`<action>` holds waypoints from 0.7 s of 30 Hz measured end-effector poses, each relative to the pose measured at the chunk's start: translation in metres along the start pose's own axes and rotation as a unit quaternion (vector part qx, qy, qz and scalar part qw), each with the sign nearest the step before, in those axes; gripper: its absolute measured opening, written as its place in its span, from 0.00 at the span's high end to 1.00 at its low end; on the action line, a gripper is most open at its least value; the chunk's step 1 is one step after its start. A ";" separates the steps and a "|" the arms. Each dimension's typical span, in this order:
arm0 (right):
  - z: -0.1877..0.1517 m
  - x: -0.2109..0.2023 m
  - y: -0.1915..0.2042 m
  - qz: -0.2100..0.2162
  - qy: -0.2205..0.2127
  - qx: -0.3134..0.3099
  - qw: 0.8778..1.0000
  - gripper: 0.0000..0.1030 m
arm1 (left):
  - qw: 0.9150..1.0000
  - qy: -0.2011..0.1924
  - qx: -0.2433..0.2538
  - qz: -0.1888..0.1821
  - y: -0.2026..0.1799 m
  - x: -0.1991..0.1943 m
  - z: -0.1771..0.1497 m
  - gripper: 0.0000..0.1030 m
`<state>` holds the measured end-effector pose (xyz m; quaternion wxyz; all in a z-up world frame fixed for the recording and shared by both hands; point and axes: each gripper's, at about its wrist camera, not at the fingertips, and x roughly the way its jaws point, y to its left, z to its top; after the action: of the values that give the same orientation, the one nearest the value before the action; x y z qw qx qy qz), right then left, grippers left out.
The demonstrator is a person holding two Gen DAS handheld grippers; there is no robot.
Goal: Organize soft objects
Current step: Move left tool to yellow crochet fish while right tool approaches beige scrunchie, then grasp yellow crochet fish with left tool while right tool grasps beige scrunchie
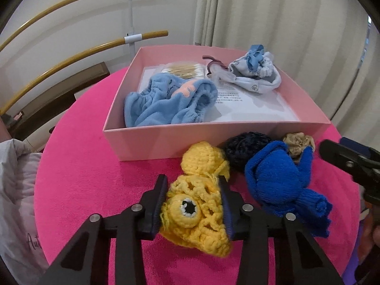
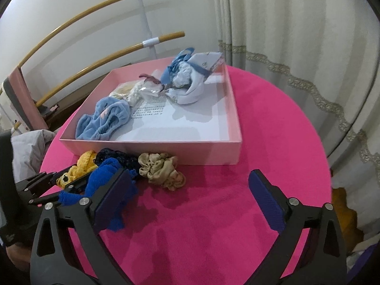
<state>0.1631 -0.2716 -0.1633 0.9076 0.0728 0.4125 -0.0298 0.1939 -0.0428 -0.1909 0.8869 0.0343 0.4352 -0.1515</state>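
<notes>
My left gripper (image 1: 193, 204) is shut on a yellow crochet toy (image 1: 197, 204) with a black-and-white eye, just in front of the pink box (image 1: 166, 140). It also shows in the right wrist view (image 2: 71, 175). A royal blue knit cloth (image 1: 282, 182), a dark navy scrunchie (image 1: 244, 147) and a beige scrunchie (image 2: 161, 168) lie beside it on the pink table. My right gripper (image 2: 190, 197) is open and empty over bare table, to the right of the blue cloth (image 2: 104, 178). The box (image 2: 213, 152) holds a light blue headband (image 1: 171, 99) and white-blue cloth (image 1: 256, 76).
The round table (image 2: 273, 123) has a pink cover. The box also holds cotton swabs (image 1: 185, 70), a clear packet and a printed sheet. A curtain (image 2: 296, 35) hangs behind right. Wooden rails (image 1: 71, 54) and a grey bag (image 1: 16, 190) are at the left.
</notes>
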 end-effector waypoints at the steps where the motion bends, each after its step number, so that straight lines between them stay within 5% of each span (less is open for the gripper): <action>1: 0.000 0.004 0.000 0.002 0.004 0.001 1.000 0.10 | 1.000 -0.001 0.003 0.002 0.000 0.001 0.001 0.63; 6: -0.001 0.025 0.000 0.017 0.028 0.005 0.999 0.22 | 1.000 -0.010 0.006 0.026 -0.006 0.000 -0.001 0.45; 10: -0.002 0.041 0.004 0.029 0.049 -0.004 0.998 0.27 | 1.000 -0.008 -0.009 0.014 -0.001 0.003 -0.001 0.44; 12: -0.002 0.044 0.008 0.021 0.041 -0.015 0.999 0.27 | 1.000 -0.008 -0.010 0.004 0.000 0.002 -0.002 0.51; 14: -0.002 0.043 0.007 0.023 0.036 -0.011 0.999 0.39 | 1.000 -0.006 -0.009 -0.006 -0.001 0.001 -0.002 0.59; 16: -0.004 0.040 0.005 0.020 0.034 -0.013 0.999 0.69 | 1.000 -0.006 -0.009 -0.011 -0.002 -0.001 -0.003 0.65; 21: -0.013 0.030 -0.004 0.025 0.032 -0.007 0.999 0.77 | 1.000 -0.009 -0.017 -0.016 0.000 -0.010 -0.007 0.74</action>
<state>0.1723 -0.2731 -0.1946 0.8949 0.0773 0.4395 -0.0022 0.1828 -0.0395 -0.1869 0.8885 0.0109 0.4305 -0.1584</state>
